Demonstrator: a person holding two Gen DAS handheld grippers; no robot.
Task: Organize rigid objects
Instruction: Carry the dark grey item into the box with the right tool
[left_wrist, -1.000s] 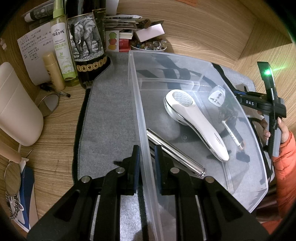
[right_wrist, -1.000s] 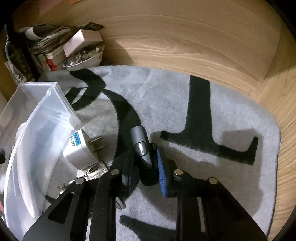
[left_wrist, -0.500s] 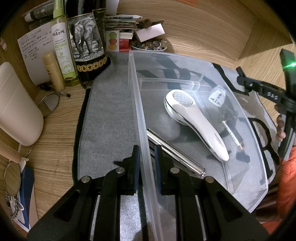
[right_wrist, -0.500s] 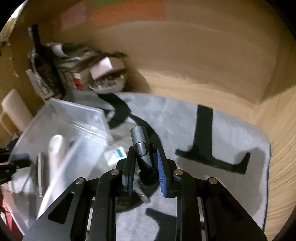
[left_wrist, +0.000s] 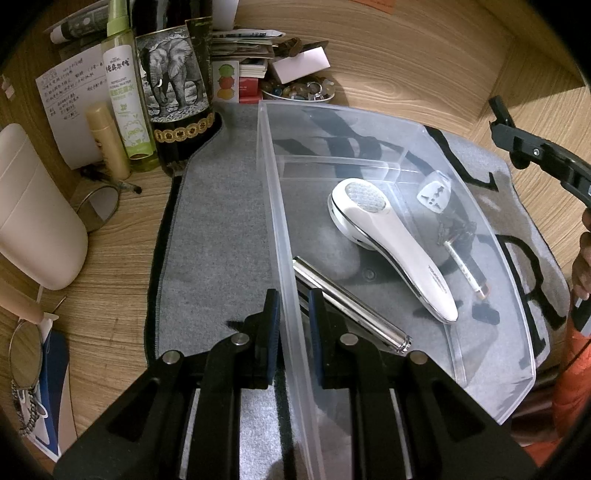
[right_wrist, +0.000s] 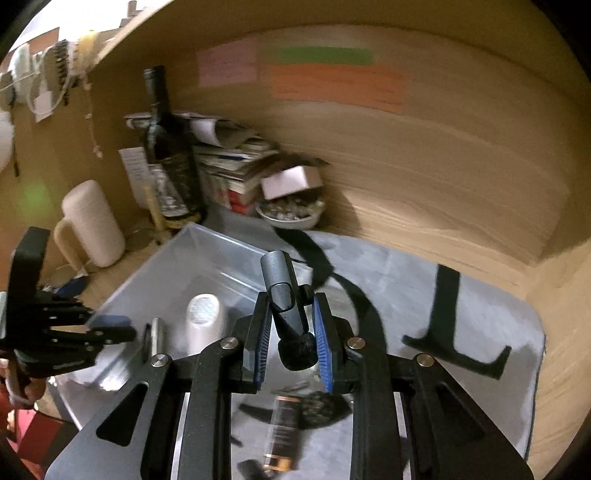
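A clear plastic bin (left_wrist: 517, 387) lies on the grey mat. It holds a white handheld device (left_wrist: 391, 243) and a silver metal tube (left_wrist: 351, 302). My left gripper (left_wrist: 293, 325) is shut on the bin's left wall (left_wrist: 273, 206). My right gripper (right_wrist: 290, 339) is shut on a grey cylindrical device (right_wrist: 282, 291), held in the air above the mat near the bin (right_wrist: 177, 266). A white plug adapter (left_wrist: 434, 192) and a small tube (left_wrist: 465, 269) lie on the mat beyond the bin's far wall.
Bottles (left_wrist: 129, 107), an elephant-print tin (left_wrist: 173, 92), stacked papers and a bowl of trinkets (left_wrist: 299, 88) stand at the back. A cream jug (left_wrist: 33, 221) is at the left. A wooden wall (right_wrist: 443, 166) rises behind the mat. A brown tube (right_wrist: 282, 428) lies below my right gripper.
My right gripper has lifted the grey device off the mat and swung up and toward the bin. My left gripper has held still on the bin wall.
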